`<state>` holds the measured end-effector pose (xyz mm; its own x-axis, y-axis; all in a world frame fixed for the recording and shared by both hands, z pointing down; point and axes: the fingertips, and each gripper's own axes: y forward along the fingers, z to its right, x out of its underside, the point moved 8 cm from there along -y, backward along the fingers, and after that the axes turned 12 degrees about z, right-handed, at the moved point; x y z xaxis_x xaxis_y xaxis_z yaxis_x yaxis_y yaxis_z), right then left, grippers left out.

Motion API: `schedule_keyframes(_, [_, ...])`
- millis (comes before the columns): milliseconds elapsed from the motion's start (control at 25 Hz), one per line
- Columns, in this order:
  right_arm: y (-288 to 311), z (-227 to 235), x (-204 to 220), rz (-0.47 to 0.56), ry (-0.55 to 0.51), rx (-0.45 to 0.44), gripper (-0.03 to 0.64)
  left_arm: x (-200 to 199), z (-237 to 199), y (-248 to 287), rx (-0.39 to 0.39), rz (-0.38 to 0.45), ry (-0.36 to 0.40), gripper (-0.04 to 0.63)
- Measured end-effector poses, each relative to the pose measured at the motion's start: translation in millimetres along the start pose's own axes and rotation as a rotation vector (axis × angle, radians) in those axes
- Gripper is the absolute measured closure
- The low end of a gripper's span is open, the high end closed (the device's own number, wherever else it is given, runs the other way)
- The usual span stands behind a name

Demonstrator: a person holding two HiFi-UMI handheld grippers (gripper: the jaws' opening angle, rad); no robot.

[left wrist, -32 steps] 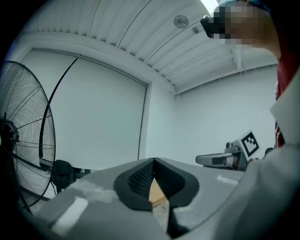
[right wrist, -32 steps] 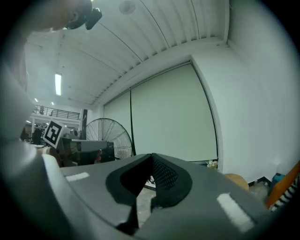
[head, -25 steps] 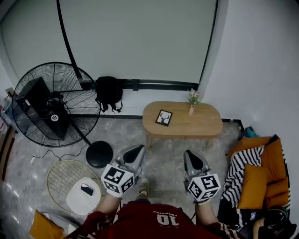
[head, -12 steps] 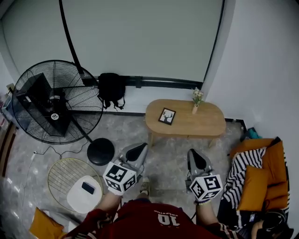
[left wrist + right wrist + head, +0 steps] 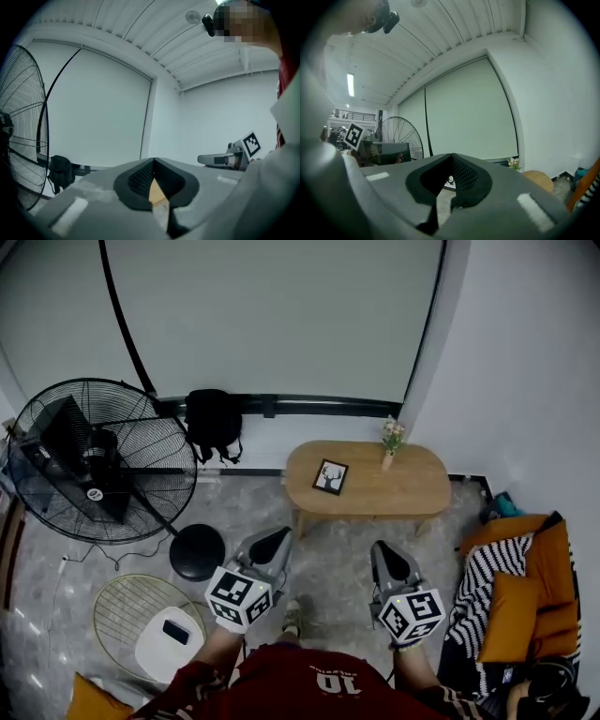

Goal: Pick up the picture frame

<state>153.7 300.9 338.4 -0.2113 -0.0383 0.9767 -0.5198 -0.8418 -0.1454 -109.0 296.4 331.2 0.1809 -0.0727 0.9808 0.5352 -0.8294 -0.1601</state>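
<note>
L gripper (image 5: 272, 542): jaws pressed together, empty, well short of desk (image 5: 417, 491).
R gripper (image 5: 387, 555): same, jaws together, nothing btwn.
Progress: nothing done yet, I judge; approach, opening & grasp all left.
Frame place: picture frame (image 5: 330, 476) on desk's left part, untouched.
Frame look: small, squarish, dark border, white mat w/ dark figure; seems to lie flat.

Red jersey (image 5: 291, 688) numbered 10, white digits.
</note>
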Motion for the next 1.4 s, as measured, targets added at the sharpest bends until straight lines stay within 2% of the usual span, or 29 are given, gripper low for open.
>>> schedule_keyframes(360, [88,20,8,0.006,0.001,0.011,0.624,3,-83,57,-0.012,0.001,-0.013,0.594])
schedule_keyframes(800, [177,28,7,0.020,-0.030,0.051,0.624,1,-162,120,0.080,0.002,-0.031,0.594])
schedule_keyframes(1200, [212,41,12,0.006,-0.064,0.091,0.624,14,-196,156,0.136,0.024,-0.076,0.594])
schedule_keyframes(1400, [232,57,12,-0.005,-0.063,0.095,0.624,20,-209,178,0.127,0.013,-0.059,0.594])
